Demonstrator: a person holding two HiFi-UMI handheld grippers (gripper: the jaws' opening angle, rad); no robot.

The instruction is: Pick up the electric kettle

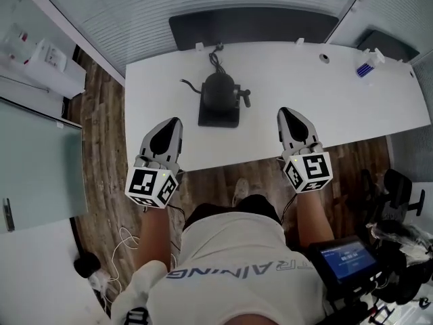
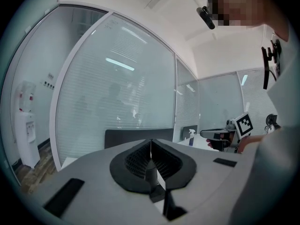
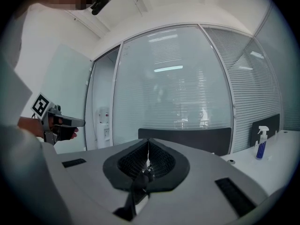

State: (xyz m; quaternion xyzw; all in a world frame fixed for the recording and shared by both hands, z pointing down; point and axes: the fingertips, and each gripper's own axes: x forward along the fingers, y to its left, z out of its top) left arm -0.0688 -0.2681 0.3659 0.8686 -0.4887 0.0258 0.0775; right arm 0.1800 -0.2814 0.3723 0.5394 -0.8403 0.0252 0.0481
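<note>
A black electric kettle (image 1: 220, 91) stands on its dark square base (image 1: 219, 116) near the middle of the white table (image 1: 352, 107), its cord running toward the back edge. My left gripper (image 1: 173, 122) hovers over the table's front edge, left of the kettle, with its jaws together and nothing between them. My right gripper (image 1: 286, 112) sits to the kettle's right at about the same depth, also shut and empty. In the left gripper view the left gripper (image 2: 151, 141) faces the glass wall, and the right gripper (image 2: 208, 134) shows at the right. The right gripper view shows the closed right gripper (image 3: 148, 142) and the left gripper (image 3: 79, 122).
A blue-and-white spray bottle (image 1: 367, 65) stands at the table's far right. A dark panel (image 1: 254, 24) runs behind the table against the glass wall. A water dispenser (image 1: 47, 66) stands at the left. Wood floor lies in front, with a device screen (image 1: 346, 260) at lower right.
</note>
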